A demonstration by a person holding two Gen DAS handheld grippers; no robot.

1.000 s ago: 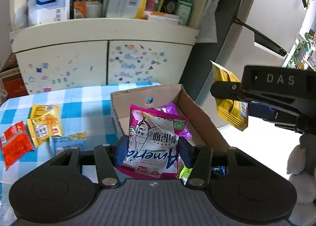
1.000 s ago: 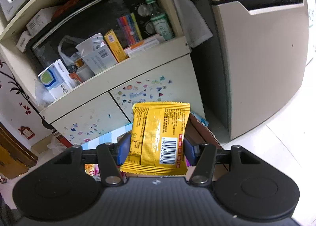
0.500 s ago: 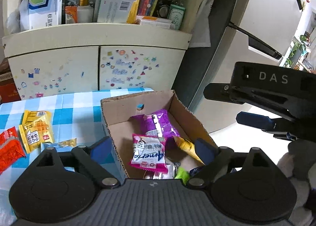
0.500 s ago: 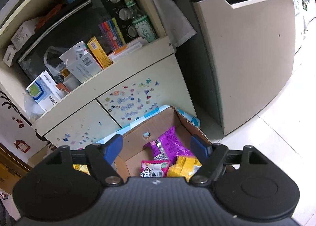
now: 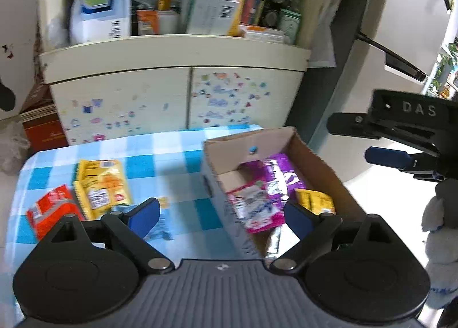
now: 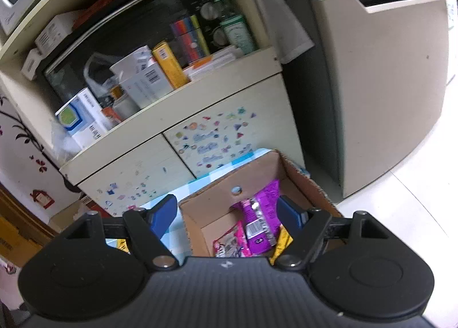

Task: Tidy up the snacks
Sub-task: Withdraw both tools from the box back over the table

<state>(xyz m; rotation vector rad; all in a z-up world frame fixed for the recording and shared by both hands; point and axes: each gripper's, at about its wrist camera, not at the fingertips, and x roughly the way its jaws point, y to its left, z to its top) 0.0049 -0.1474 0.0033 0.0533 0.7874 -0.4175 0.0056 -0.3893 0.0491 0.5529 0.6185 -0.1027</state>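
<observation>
Left gripper [image 5: 220,214]: angled down over the table edge, jaws having just spread wide, nothing between them. Right gripper [image 6: 226,213]: tilted down above the cardboard box [image 6: 206,207], jaws just parted, empty. Box at twelve o'clock held pink packet [image 5: 254,207], purple packet [image 5: 279,176], yellow packet [image 5: 315,200]. Loose yellow snacks [image 5: 101,184] and red packet [image 5: 53,209] at ten o'clock on the checked tablecloth [image 5: 160,150].

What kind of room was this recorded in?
Most likely a home kitchen or dining corner: a cream cupboard with stickers on its doors, a pale fridge, and a table under a blue-and-white checked cloth.
</observation>
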